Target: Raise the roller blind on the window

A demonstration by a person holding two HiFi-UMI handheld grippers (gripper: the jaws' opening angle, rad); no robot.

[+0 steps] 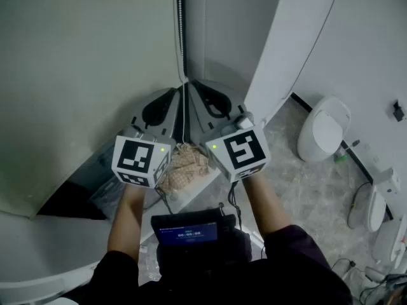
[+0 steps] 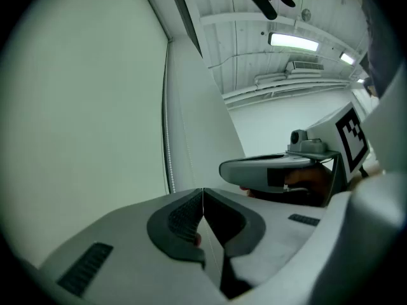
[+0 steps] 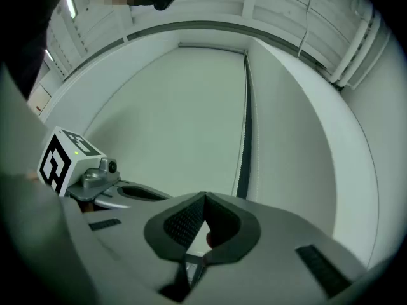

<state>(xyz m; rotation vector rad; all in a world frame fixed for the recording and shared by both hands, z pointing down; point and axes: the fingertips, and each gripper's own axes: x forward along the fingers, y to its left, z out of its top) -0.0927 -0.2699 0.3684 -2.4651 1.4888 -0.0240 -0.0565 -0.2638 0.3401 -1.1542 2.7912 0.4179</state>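
The pale roller blind (image 1: 82,62) (image 2: 82,107) (image 3: 178,119) hangs lowered over the window ahead. Its white bead chain (image 1: 184,56) (image 2: 168,119) (image 3: 242,145) hangs along the blind's right edge, in the corner by the wall. In the head view the chain runs down between my two grippers. My left gripper (image 1: 175,93) (image 2: 203,190) is shut, its tips just right of the chain in its own view, nothing visibly pinched. My right gripper (image 1: 193,83) (image 3: 205,196) is shut too, its tips just left of the chain. Both point roughly level at the corner, side by side.
A patterned cloth (image 1: 184,164) lies on the ledge below the grippers. A small screen device (image 1: 187,234) sits at the person's chest. White toilets (image 1: 324,129) stand on the floor to the right. A white wall (image 1: 286,49) closes the corner on the right.
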